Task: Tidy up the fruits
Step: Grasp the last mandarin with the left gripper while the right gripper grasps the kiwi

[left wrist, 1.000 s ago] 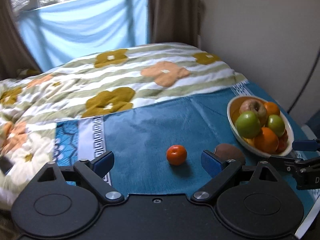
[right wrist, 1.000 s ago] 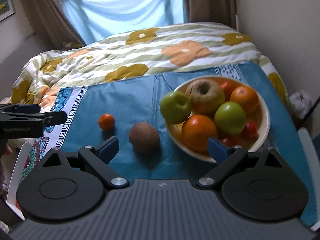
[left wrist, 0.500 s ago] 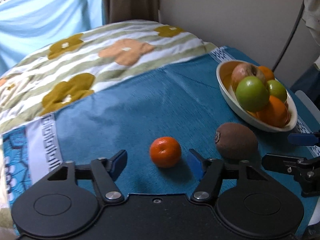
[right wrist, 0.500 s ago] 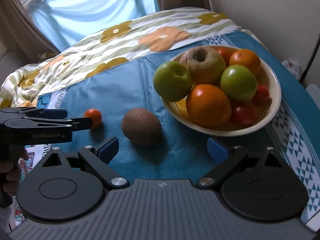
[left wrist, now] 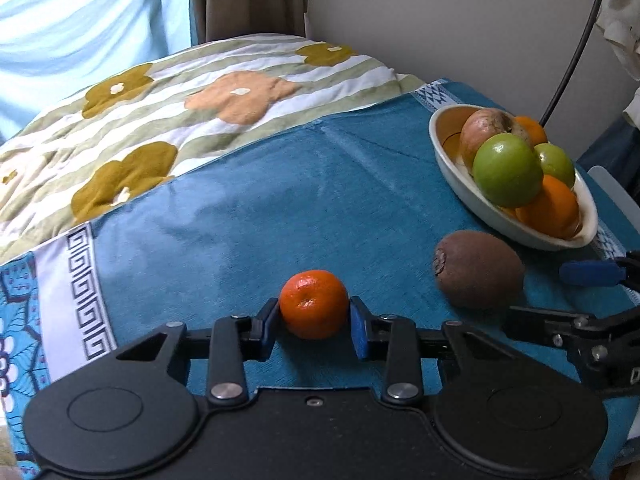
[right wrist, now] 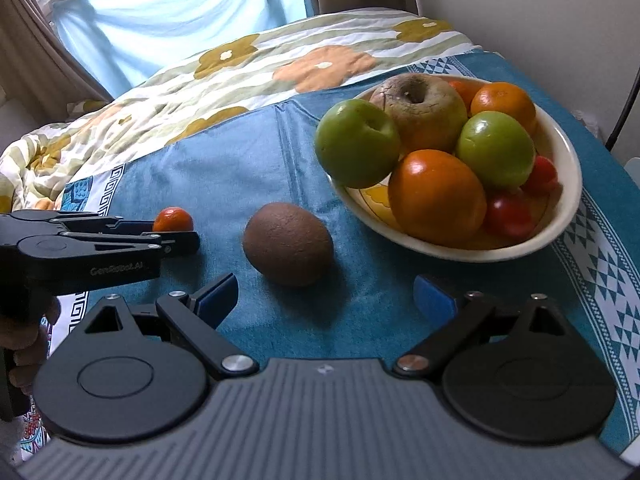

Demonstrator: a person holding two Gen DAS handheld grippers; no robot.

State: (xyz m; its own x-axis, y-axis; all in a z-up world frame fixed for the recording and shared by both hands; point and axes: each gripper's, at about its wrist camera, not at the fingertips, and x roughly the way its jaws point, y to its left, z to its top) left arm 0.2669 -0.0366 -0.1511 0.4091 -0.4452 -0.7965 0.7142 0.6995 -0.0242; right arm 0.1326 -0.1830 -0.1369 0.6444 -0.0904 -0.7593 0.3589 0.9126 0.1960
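Bed w/ teal cloth (left wrist: 280, 208). L gripper (left wrist: 314, 320) jaws just closed, pads now on mandarin (left wrist: 314, 304), near front edge. R gripper (right wrist: 326, 292) wide, empty, kiwi (right wrist: 288, 244) just ahead. Risk: round, soft fruit slips or bruises when lifted; bowl (right wrist: 560, 216) heaped, drop-in may roll off.

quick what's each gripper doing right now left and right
Left gripper: closed on the small orange mandarin.
Right gripper: open, empty, with the brown fuzzy kiwi just ahead.
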